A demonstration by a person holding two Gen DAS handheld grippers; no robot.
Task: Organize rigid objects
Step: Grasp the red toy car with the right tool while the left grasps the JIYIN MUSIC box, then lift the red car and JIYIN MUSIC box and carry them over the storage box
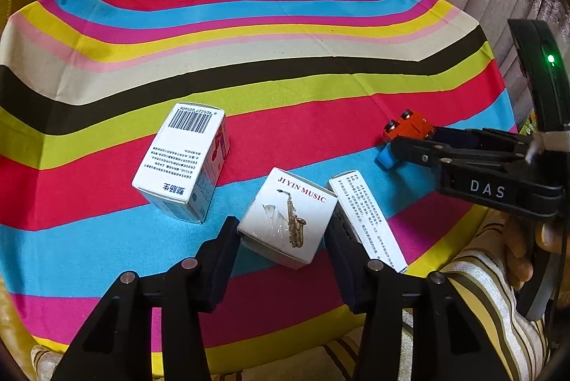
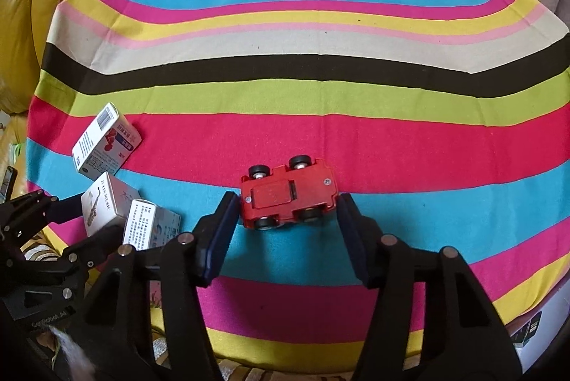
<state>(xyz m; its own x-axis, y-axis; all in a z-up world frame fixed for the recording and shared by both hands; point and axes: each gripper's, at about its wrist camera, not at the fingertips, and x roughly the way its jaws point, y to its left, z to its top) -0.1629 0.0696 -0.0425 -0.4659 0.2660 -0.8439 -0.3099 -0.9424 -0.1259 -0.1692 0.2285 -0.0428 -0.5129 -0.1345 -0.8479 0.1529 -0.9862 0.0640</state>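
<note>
Our left tongs are closed on the saxophone box, pads against its sides, ready to lift it from the striped counter. Our right tongs straddle the overturned red toy car, not yet visibly pressing, near the centre.

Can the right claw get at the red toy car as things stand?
Probably yes. The toy car lies overturned between the right claw fingers, and nothing stands in the way.
</note>
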